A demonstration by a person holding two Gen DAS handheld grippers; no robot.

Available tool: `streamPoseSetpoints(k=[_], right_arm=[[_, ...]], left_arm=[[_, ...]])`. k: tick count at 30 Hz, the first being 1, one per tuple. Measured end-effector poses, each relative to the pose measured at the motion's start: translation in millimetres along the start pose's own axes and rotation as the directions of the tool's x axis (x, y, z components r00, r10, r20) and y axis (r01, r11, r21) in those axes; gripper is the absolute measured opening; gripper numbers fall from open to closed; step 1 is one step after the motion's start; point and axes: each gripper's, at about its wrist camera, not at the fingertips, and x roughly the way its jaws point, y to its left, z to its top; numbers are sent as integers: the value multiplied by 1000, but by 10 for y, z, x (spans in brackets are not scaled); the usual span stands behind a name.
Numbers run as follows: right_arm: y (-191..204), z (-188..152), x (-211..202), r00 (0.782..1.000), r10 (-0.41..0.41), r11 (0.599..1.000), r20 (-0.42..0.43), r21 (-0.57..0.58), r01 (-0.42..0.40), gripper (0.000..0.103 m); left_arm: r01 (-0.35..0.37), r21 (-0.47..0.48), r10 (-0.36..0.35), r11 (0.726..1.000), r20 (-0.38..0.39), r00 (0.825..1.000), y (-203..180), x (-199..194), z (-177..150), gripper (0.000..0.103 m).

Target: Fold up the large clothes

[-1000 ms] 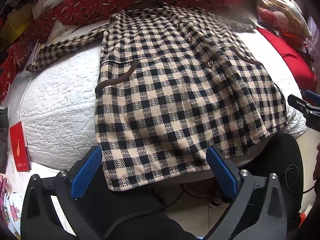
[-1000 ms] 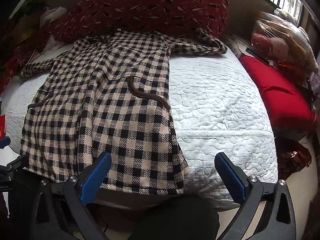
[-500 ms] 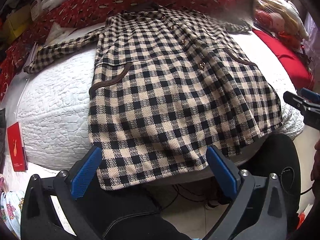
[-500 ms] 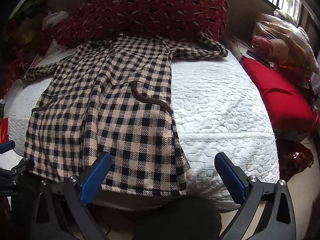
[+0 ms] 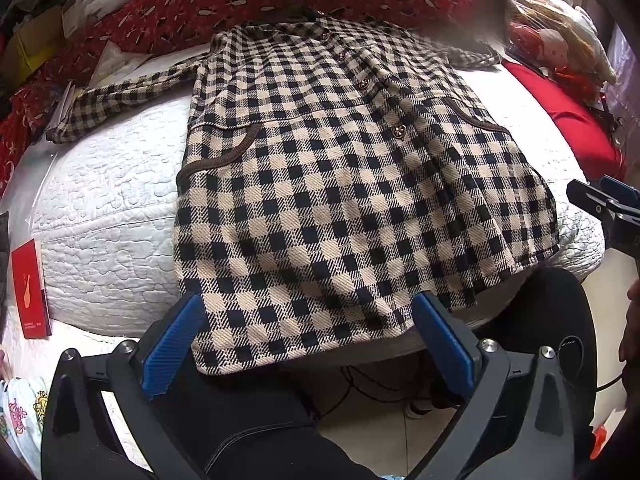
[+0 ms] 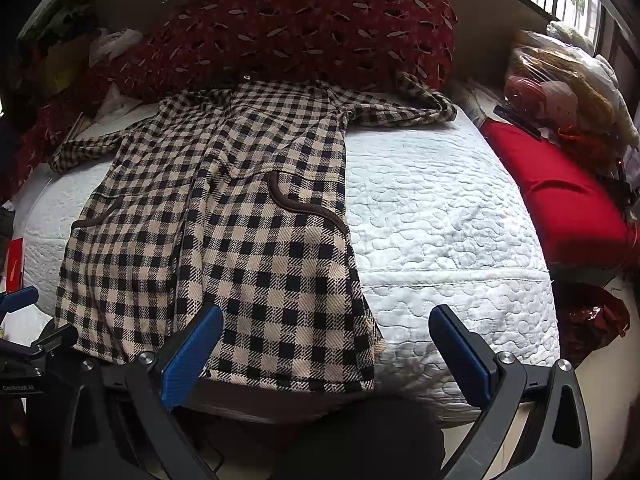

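Left wrist view: the left gripper is spread wide and holds nothing, its blue pads flanking the hem of the checked coat. The coat lies face up on the white quilted mattress, its hem hanging over the near edge. Risk: a grasp taking only one layer at the hem lets the heavy cloth sag and skew the fold. Compared with one second ago, the coat sits slightly lower in frame and the gripper is closer to the hem.

Right wrist view: the right gripper is likewise released and empty, over the coat's right hem corner. Risk: the far sleeve lies bunched against the red cushion and may drag. The view has advanced slightly toward the coat.
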Motion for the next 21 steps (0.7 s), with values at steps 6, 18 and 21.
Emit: streamPoseSetpoints(k=[6, 18, 21], right_arm=[[15, 1, -12, 1000, 3, 1000, -2, -11, -3, 102], [31, 3, 7, 1000, 2, 1000, -9, -13, -2, 102], [34, 2, 14, 1000, 2, 1000, -10, -13, -3, 102]], left_arm=[[-1, 2, 1, 1000, -1, 1000, 4, 2, -10, 103], [3, -2, -3, 1000, -8, 1000, 16, 1, -33, 103], [4, -4, -4, 1000, -13, 1000, 16, 14, -35, 103]])
